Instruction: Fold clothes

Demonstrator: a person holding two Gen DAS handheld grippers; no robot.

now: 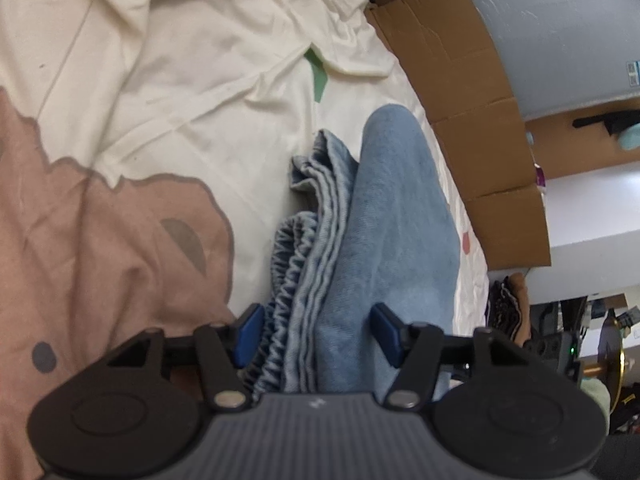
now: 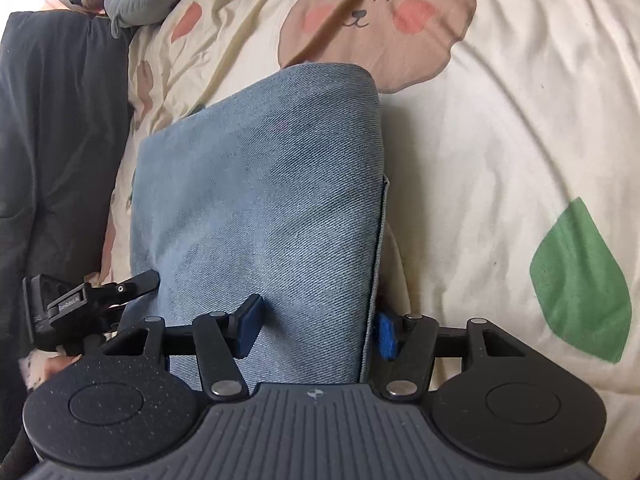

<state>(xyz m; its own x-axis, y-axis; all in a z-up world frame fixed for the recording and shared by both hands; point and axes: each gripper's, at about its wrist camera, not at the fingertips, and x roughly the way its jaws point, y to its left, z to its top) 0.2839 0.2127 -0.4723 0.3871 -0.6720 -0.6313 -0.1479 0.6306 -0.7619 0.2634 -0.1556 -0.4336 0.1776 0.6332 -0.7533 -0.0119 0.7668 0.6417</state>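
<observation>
A pair of light blue jeans (image 1: 384, 216), folded into a thick stack, lies on a cream bedsheet. In the left wrist view the stacked layers and the gathered waistband (image 1: 286, 280) show edge-on. My left gripper (image 1: 318, 334) is turned on its side and straddles the stack, its blue pads (image 1: 250, 332) pressed against the denim on both sides. My right gripper (image 2: 316, 332) clamps another side of the jeans (image 2: 260, 208): one pad (image 2: 250, 330) dents the top face, the other sits under the edge. The left gripper's fingertip (image 2: 140, 280) shows at the left of the right wrist view.
The cream bedsheet (image 1: 180, 92) bears brown bear shapes (image 2: 380, 20) and green leaves (image 2: 580, 280). Brown cardboard (image 1: 472, 120) runs along the bed's far side. A dark padded garment (image 2: 52, 140) and a grey stuffed toy (image 2: 140, 0) lie beside the jeans.
</observation>
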